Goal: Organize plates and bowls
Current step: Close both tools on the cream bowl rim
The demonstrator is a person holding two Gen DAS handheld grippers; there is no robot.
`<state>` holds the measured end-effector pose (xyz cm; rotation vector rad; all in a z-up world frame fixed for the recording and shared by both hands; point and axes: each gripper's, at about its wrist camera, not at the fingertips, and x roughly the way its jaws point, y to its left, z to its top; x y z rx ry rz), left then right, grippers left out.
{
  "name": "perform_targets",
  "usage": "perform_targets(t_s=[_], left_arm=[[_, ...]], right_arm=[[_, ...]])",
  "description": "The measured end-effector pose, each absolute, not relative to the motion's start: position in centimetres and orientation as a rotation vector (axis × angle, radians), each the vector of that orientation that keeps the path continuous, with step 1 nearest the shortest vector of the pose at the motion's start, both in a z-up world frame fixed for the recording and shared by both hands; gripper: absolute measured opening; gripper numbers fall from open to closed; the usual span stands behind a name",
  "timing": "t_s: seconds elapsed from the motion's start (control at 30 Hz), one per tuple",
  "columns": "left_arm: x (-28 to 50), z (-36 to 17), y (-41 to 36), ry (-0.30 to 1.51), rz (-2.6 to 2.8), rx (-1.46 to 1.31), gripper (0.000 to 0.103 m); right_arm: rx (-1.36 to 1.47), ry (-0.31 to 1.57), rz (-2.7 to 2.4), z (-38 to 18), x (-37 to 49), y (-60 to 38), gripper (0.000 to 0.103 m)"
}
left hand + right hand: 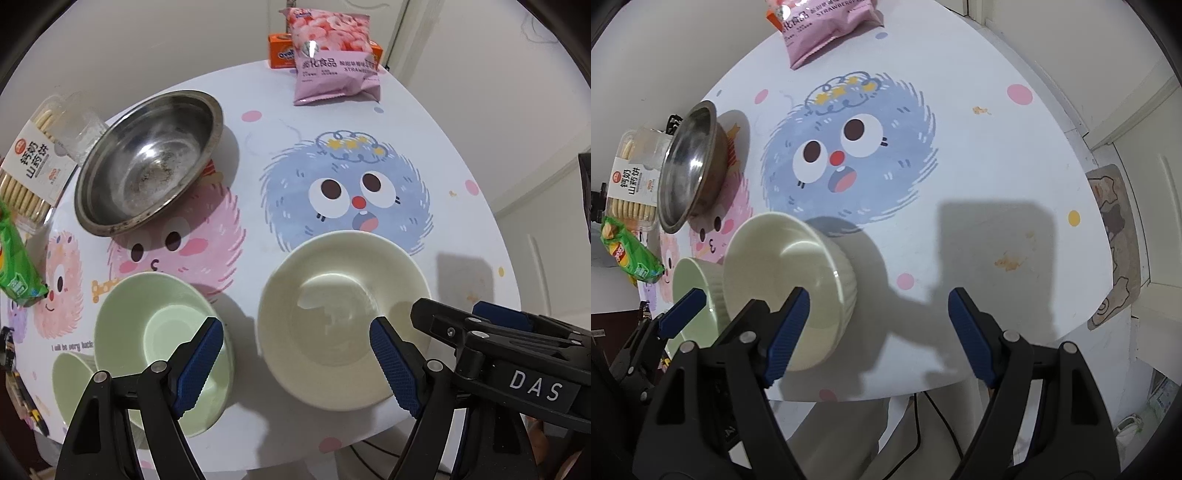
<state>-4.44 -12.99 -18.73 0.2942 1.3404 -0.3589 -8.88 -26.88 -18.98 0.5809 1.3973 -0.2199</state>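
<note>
Both tongs wide open, gripping nothing. My left tongs (295,363) hover between green bowl (155,332) and cream bowl (343,317); right tongs (877,339) beside cream bowl, over bare worktop (979,155). Steel bowl (147,162) further back.

Even indoor light falls from above, casting a hard-edged square shadow on the white surface (1015,155) and a soft one beside the cream bowl (790,273). The steel bowl (147,162) shows dull glare. Both fisheye views are sharp, bending strongly toward dark corners.
</note>
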Motion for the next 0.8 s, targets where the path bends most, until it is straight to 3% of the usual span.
perform_targets(t_s=[0.5,0.7,0.8], left_arm=[[-3.1,-19.2,-13.2,1.269,-0.402,0.356,0.083],[-2.2,-20.0,-13.7,1.322,-0.432,0.382,0.083],[-1.9,-20.5,-14.2,1.357,-0.442,0.424,0.083]], right_arm=[[0.588,1.385,-0.236,-19.2,-8.3,-27.4,0.078],[0.608,1.383,-0.220,-19.7,-7.4,-27.4,0.076],[0.620,1.412,-0.211,-20.3,-7.1,-27.3,0.069]])
